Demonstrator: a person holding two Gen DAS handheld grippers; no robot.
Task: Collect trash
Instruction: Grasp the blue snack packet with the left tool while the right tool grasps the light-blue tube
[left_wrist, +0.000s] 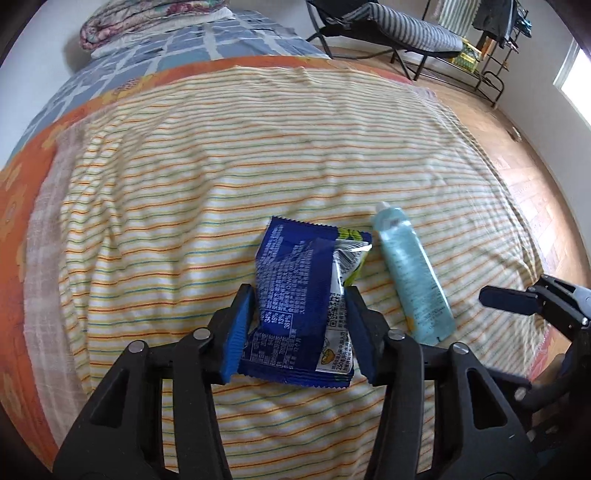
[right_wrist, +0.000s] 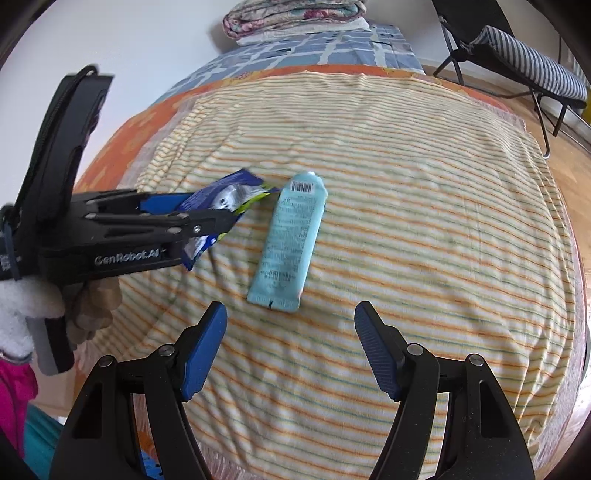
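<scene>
— Striped yellow-and-orange blanket (left_wrist: 258, 147) covers the bed; what lies nearest on it?

— Near the bed's front edge, the left tool (left_wrist: 299, 317) straddles a crumpled blue foil snack wrapper (left_wrist: 295, 288). Its blue pads sit at the wrapper's two sides; whether they press it I cannot tell.

— And the right tool (right_wrist: 291, 350)?

— Its jaws stand wide with nothing between them, just short of a flat pale turquoise plastic tube (right_wrist: 288, 243), which lies on the blanket just beside the wrapper, toward the bed's right edge.

— Farther back?

— Blue patterned sheet (left_wrist: 177, 48), then a folded floral quilt (right_wrist: 291, 16) at the far end. A striped folding chair (left_wrist: 399, 29) stands on the wooden floor (left_wrist: 517, 166).
</scene>
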